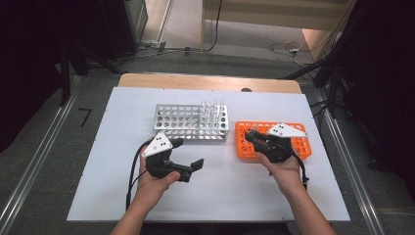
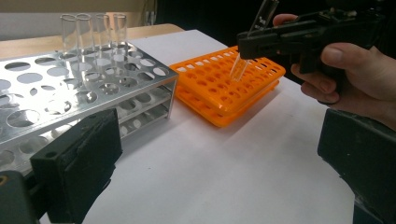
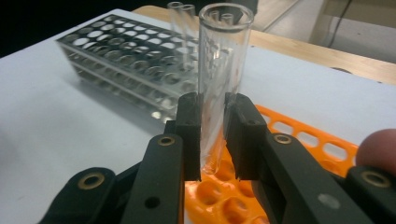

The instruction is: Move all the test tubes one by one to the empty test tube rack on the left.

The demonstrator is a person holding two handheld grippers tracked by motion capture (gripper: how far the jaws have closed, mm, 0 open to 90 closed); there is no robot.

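Observation:
My right gripper (image 3: 212, 140) is shut on a clear glass test tube (image 3: 219, 70), held upright with its rounded bottom just above the holes of the orange rack (image 3: 299, 140). From the left gripper view the same test tube (image 2: 243, 63) hangs tilted over the orange rack (image 2: 224, 88), pinched by the right gripper (image 2: 254, 44). In the high view the right gripper (image 1: 254, 136) sits over the orange rack (image 1: 242, 147). My left gripper (image 1: 188, 154) stands open over bare table in front of the metal rack (image 1: 176, 120), nothing between its pads (image 2: 79, 158).
The metal rack (image 2: 56, 93) holds several clear tubes (image 2: 93, 32) at its right end (image 1: 213, 110). Both racks stand on a white mat (image 1: 220, 196) over a wooden table (image 1: 195, 81). Cables lie on the floor beyond.

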